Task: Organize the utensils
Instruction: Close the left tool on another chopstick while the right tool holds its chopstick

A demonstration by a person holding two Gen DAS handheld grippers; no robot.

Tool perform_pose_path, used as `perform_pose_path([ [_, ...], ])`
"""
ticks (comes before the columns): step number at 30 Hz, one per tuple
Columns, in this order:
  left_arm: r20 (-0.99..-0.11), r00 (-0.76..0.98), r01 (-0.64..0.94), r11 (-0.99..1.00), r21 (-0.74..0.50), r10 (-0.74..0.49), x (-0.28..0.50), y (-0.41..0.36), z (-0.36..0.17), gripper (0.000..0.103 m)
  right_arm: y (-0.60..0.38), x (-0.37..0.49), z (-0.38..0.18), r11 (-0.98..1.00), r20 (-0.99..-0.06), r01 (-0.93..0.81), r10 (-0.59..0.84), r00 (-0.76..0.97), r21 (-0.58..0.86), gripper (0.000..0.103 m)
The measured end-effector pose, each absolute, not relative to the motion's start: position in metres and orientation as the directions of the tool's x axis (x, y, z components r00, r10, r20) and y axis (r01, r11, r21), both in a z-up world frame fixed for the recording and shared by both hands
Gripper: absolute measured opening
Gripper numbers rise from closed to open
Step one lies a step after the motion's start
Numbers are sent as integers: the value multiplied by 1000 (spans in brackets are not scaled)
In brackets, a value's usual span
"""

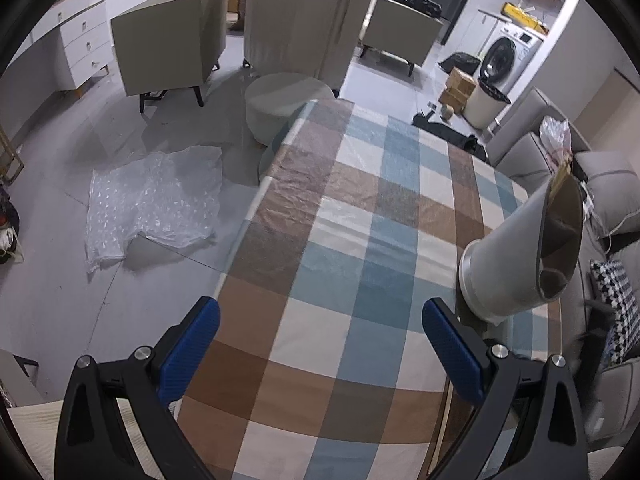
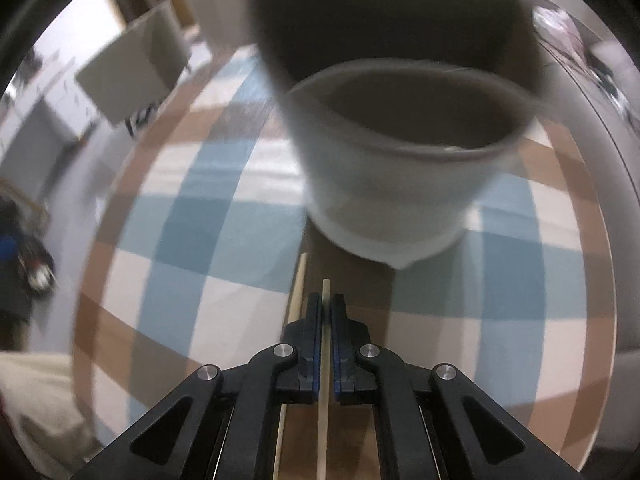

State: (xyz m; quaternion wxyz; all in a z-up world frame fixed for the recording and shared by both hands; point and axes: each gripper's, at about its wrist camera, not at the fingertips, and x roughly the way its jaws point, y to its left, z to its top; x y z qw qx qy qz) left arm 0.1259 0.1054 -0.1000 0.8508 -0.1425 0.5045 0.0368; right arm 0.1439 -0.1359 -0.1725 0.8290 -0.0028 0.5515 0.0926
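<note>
My right gripper is shut on a pale wooden chopstick, whose tip pokes out just past the blue pads. A second chopstick runs beside the left finger, outside the jaws. Whether it rests on the table I cannot tell. Straight ahead and close stands a grey utensil holder with a dark inside, blurred. In the left wrist view the same holder stands at the table's right side, with a brownish end showing at its rim. My left gripper hangs open over the checked tablecloth, holding nothing.
The table's left edge drops to a grey floor with a sheet of bubble wrap. A round stool and armchairs stand beyond the far end. A grey sofa with cushions runs along the right side.
</note>
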Motion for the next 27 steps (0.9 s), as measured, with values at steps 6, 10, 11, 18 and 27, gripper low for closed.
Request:
perform_pose_path([
  [6,-889,453,-161,975,-157,-68,127,74,-106,99,-187,136,-142,958,-858,-18,266,439,288,3],
  [10,-904,421,-110,985,-134,-76,127,47,-113,99,-217,133,-139,916,-828,66,324,457,395,3],
  [11,-909,410,-95,987,-127,-77,128,40,-115,99,-217,134,-142,909,-825,79,332,457,409,3],
  [18,-944,311,-27,992,-125,-111,138,-3,-139,99,-250,114,-141,851,-798,166,374,472,497,3],
  [27,-955,272,-32,991,-133,-119,151,-32,-158,86,-282,101,-134,797,-751,215,389,533,565,3],
])
